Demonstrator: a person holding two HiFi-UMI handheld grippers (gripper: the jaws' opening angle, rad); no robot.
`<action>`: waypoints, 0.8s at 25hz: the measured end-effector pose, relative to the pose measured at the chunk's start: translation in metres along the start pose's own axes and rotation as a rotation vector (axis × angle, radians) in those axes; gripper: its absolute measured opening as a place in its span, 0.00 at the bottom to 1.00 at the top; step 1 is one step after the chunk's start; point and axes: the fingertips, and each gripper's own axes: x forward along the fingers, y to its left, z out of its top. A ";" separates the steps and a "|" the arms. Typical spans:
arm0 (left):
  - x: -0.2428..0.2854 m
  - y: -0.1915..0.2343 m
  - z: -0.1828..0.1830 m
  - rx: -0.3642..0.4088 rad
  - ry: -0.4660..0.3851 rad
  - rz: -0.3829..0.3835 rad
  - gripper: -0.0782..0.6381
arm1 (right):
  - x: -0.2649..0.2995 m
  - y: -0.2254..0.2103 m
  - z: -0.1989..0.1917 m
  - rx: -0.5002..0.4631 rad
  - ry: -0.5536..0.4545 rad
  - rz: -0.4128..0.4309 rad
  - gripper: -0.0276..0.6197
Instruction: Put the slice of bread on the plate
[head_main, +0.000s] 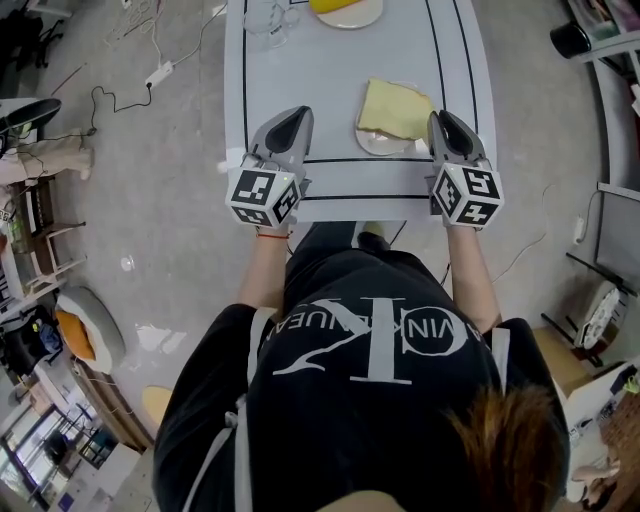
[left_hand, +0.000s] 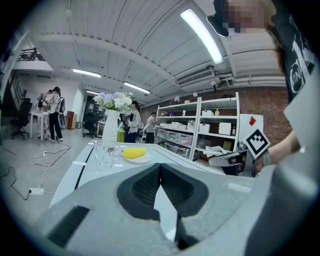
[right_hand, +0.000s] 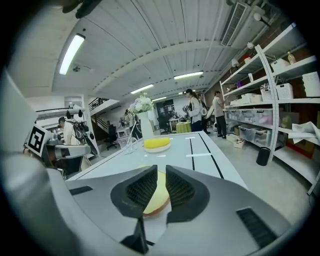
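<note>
A pale yellow slice of bread (head_main: 395, 107) lies on a small round plate (head_main: 374, 144) on the white table (head_main: 330, 80), covering most of it. My right gripper (head_main: 441, 122) hovers just right of the plate; its jaws stand a narrow gap apart and hold nothing. In the right gripper view the bread (right_hand: 158, 196) and the plate's rim (right_hand: 154, 212) show through that gap, beyond the right gripper (right_hand: 161, 171). My left gripper (head_main: 293, 116) is over the table's near left part, away from the plate. In its own view the left gripper (left_hand: 160, 166) has its jaws meeting at the tips, empty.
At the table's far end stand a second plate with a yellow object (head_main: 346, 10), a clear glass (head_main: 266, 18) and a white vase of flowers (left_hand: 111, 127). Black lines (head_main: 350, 159) mark the table top. The near table edge (head_main: 360, 218) is right behind both grippers. Shelves and people are in the background.
</note>
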 end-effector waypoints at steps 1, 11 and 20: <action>-0.001 0.000 0.001 -0.001 -0.004 0.005 0.12 | -0.002 0.000 0.001 -0.003 -0.007 0.006 0.10; -0.009 -0.003 0.021 0.017 -0.061 0.058 0.12 | -0.022 0.002 0.024 -0.037 -0.102 0.065 0.05; -0.018 -0.011 0.040 0.038 -0.111 0.081 0.12 | -0.042 -0.001 0.045 -0.060 -0.165 0.088 0.05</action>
